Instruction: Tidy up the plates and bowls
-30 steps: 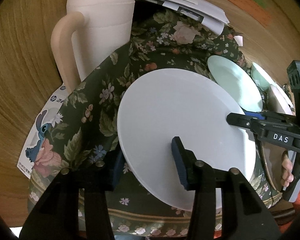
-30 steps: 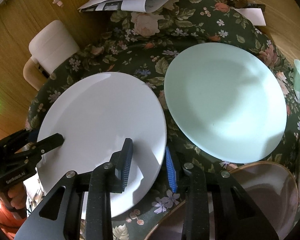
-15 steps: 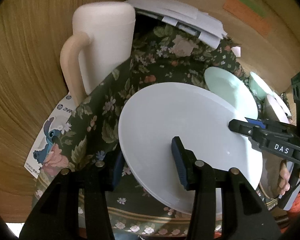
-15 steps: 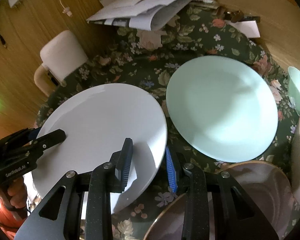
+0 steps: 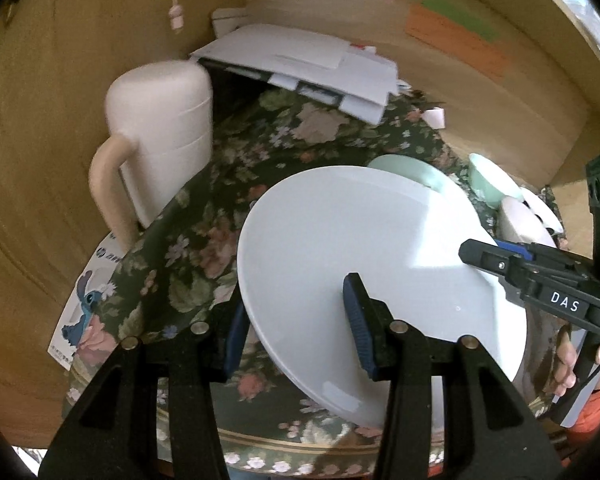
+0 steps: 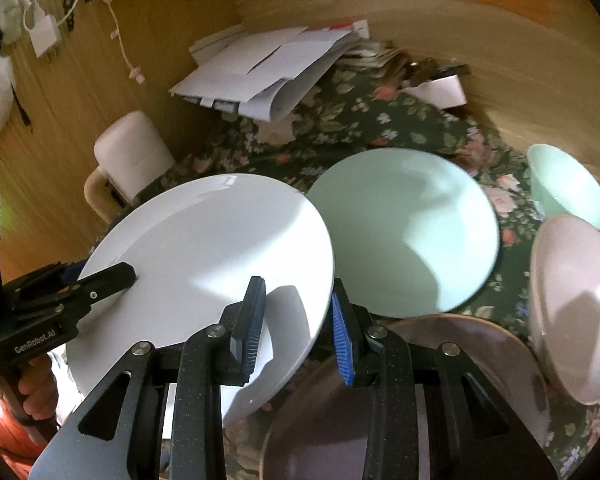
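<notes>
Gripping opposite rims of the tilted white plate (image 6: 204,264): left gripper (image 5: 296,328) fingers, right gripper (image 6: 296,328) fingers.

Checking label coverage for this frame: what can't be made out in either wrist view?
- Left wrist: mint plate mostly hidden behind the white plate.
- Right wrist: brown-rimmed plate covered by the right gripper.
- Right wrist: mint bowl and pink bowl near the lens edge, smeared.
- Both: writing on the papers too small.

Both grippers clamp opposite edges of the white plate (image 5: 364,264): the left gripper (image 5: 296,328) and right gripper (image 6: 296,320) angled downward.
</notes>
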`<action>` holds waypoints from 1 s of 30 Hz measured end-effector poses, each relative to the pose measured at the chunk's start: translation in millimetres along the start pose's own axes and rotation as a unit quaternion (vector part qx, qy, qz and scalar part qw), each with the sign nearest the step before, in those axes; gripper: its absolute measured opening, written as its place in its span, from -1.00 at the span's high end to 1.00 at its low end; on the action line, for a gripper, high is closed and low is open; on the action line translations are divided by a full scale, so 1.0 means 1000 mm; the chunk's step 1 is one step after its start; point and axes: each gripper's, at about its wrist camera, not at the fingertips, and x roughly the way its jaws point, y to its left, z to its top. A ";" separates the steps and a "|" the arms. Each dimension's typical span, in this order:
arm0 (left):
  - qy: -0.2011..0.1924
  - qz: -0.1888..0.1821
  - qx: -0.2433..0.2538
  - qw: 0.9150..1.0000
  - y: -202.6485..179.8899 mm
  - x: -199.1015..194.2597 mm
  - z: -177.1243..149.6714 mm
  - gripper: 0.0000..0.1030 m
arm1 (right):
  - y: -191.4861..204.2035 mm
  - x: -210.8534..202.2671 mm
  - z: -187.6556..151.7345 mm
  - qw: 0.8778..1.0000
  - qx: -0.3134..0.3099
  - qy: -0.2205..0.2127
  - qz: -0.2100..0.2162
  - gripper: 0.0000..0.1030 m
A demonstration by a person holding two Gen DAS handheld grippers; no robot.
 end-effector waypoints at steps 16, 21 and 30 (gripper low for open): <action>0.001 -0.046 0.037 0.998 -0.053 0.001 -0.001 0.12 | -0.040 -0.047 -0.022 0.998 0.044 -0.032 -0.035 0.44; 0.004 -0.056 0.049 0.997 -0.068 0.001 -0.006 0.12 | -0.050 -0.059 -0.032 0.997 0.055 -0.038 -0.044 0.44; 0.014 -0.068 0.071 0.995 -0.094 0.000 -0.017 0.12 | -0.065 -0.076 -0.053 0.995 0.077 -0.043 -0.053 0.44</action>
